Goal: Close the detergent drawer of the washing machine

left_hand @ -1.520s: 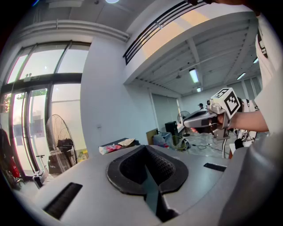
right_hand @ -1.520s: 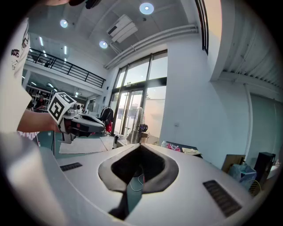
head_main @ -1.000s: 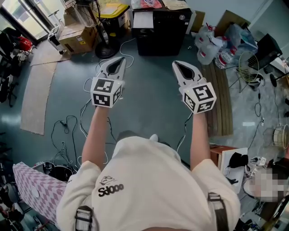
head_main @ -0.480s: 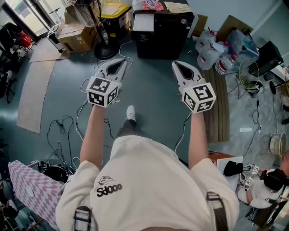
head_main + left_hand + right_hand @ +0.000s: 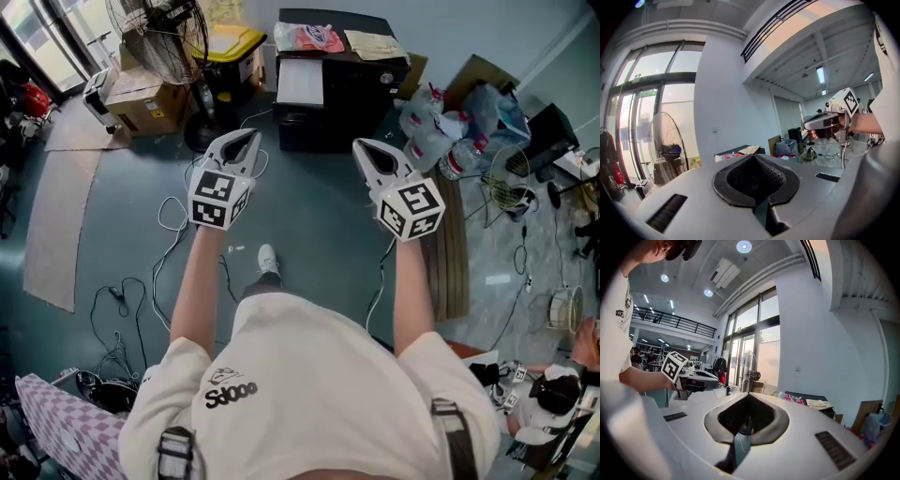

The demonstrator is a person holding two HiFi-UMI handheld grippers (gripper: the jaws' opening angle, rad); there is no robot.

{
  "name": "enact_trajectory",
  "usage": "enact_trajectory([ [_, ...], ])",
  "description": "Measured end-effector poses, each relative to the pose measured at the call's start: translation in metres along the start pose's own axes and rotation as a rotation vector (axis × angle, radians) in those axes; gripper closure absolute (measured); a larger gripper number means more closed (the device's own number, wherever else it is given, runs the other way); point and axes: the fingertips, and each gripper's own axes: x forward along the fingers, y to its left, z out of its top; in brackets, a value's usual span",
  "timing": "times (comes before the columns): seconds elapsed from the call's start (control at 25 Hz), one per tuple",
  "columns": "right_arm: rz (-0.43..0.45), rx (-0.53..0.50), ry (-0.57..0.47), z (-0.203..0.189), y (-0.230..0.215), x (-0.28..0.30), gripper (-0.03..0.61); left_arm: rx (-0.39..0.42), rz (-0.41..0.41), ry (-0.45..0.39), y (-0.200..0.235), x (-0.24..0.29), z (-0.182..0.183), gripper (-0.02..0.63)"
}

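Observation:
The black washing machine (image 5: 352, 84) stands on the floor ahead of me, with a pink bag and a beige cloth on its top. A white rectangular part (image 5: 300, 82) at its front left looks like the pulled-out detergent drawer. My left gripper (image 5: 239, 142) and right gripper (image 5: 372, 147) are held side by side in the air, pointing at the machine and well short of it. Both are shut with nothing in them. In the left gripper view, past the closed left gripper (image 5: 756, 158), the machine (image 5: 740, 151) shows far off. It also lies beyond the right gripper (image 5: 749, 398) as a low dark box (image 5: 808, 401).
A standing fan (image 5: 159, 28), a cardboard box (image 5: 141, 94) and a yellow-lidded bin (image 5: 234, 42) stand left of the machine. Bags of bottles (image 5: 436, 117) and wooden slats (image 5: 455, 234) lie to the right. Loose cables (image 5: 173, 220) trail on the floor.
The person has stepped forward, carrying both grippers toward the washing machine, which now sits lower and nearer in the head view. Both grippers stay shut.

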Motion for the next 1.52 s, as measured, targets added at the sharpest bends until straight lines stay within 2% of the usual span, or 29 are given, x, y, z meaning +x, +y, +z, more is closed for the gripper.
enact_trajectory([
  [0.2,0.007,-0.025,0.044,0.011,-0.024,0.081,0.580,0.020,-0.055,-0.008,0.061,0.054,0.005,0.601],
  [0.48,-0.088,-0.020,0.106,-0.008,-0.065,0.173,0.578,0.007,-0.089,0.045,0.127,0.115,-0.023,0.601],
  [0.68,-0.121,0.011,0.160,-0.033,-0.092,0.220,0.578,-0.005,-0.138,0.066,0.158,0.152,-0.042,0.601],
  [0.8,-0.125,0.032,0.209,-0.053,-0.102,0.240,0.544,-0.008,-0.167,0.080,0.171,0.171,-0.054,0.601],
  [1.04,-0.081,0.043,0.309,-0.095,-0.113,0.258,0.489,-0.044,-0.202,0.124,0.175,0.200,-0.080,0.601],
  [1.32,-0.053,0.057,0.411,-0.153,-0.148,0.267,0.480,-0.093,-0.221,0.199,0.159,0.237,-0.114,0.601],
  [1.52,0.007,0.054,0.493,-0.198,-0.181,0.279,0.472,-0.134,-0.218,0.247,0.149,0.278,-0.127,0.601],
])
